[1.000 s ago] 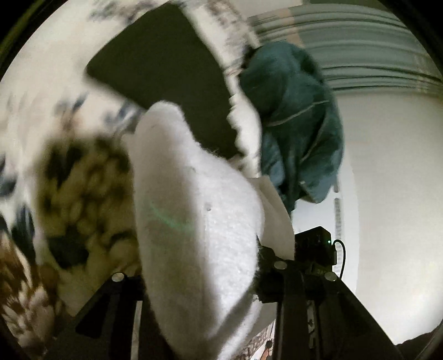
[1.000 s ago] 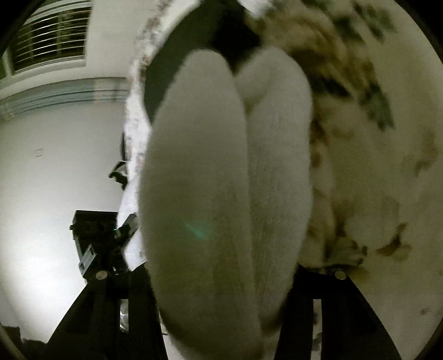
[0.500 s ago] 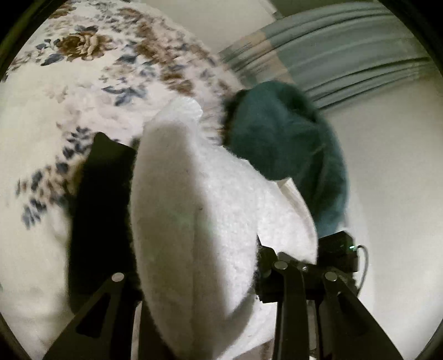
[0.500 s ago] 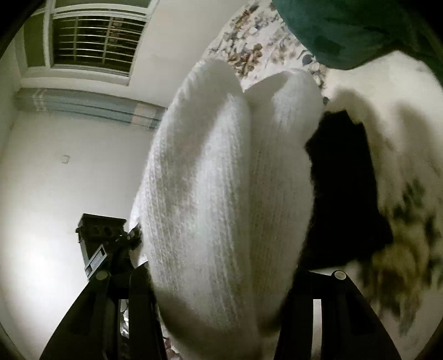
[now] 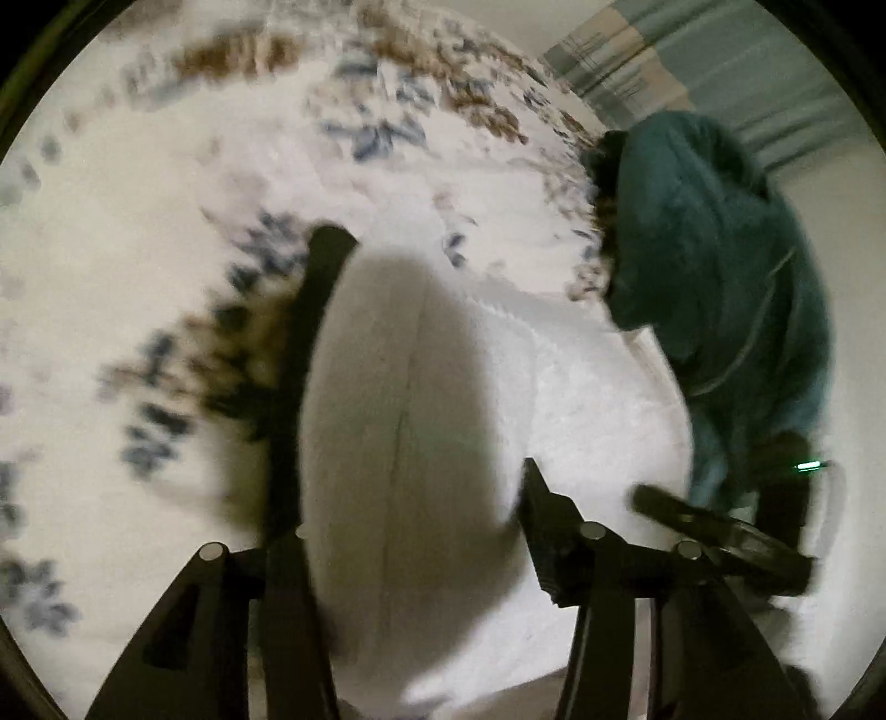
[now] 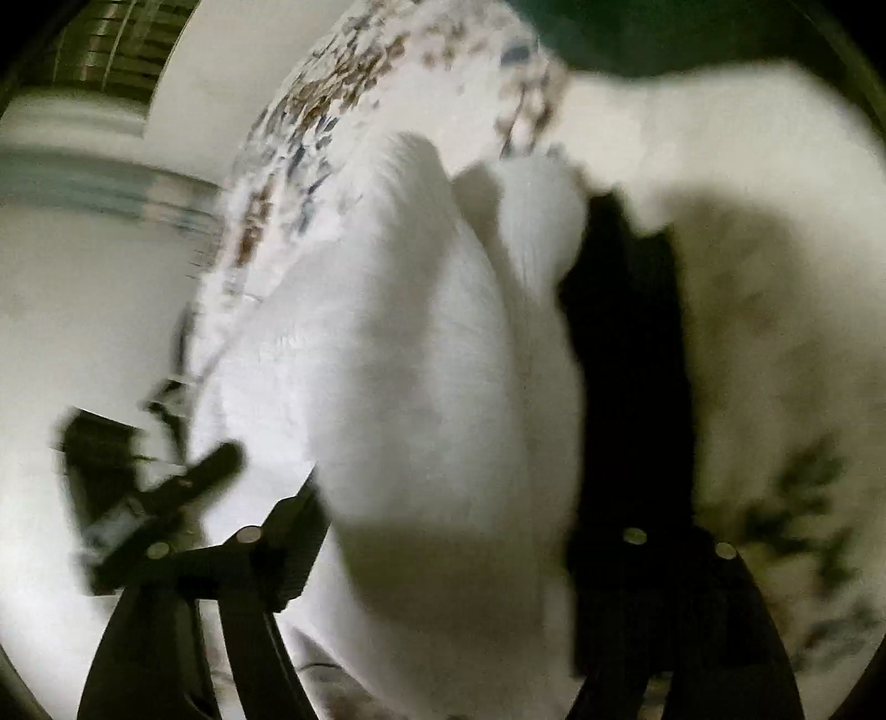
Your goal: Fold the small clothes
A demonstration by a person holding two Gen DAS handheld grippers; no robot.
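A white fuzzy garment (image 5: 410,443) bulges between the fingers of my left gripper (image 5: 412,531), which is shut on one end of it. The same white garment (image 6: 443,387) fills the right wrist view, where my right gripper (image 6: 443,570) is shut on its other end. The garment hangs low over a floral bedspread (image 5: 166,221). A black cloth (image 6: 631,343) lies flat on the bed just right of the garment; in the left wrist view it shows as a dark strip (image 5: 310,343). Both views are motion-blurred.
A dark teal garment (image 5: 720,277) lies heaped at the bed's edge, to the right in the left wrist view. A white wall, striped curtain (image 5: 720,55) and barred window (image 6: 111,50) lie beyond. A black device (image 6: 94,443) stands past the bed.
Both grippers have swung with the white garment over the bed and lowered. The black cloth now shows edge-on beside the garment, and the teal heap has shifted right.
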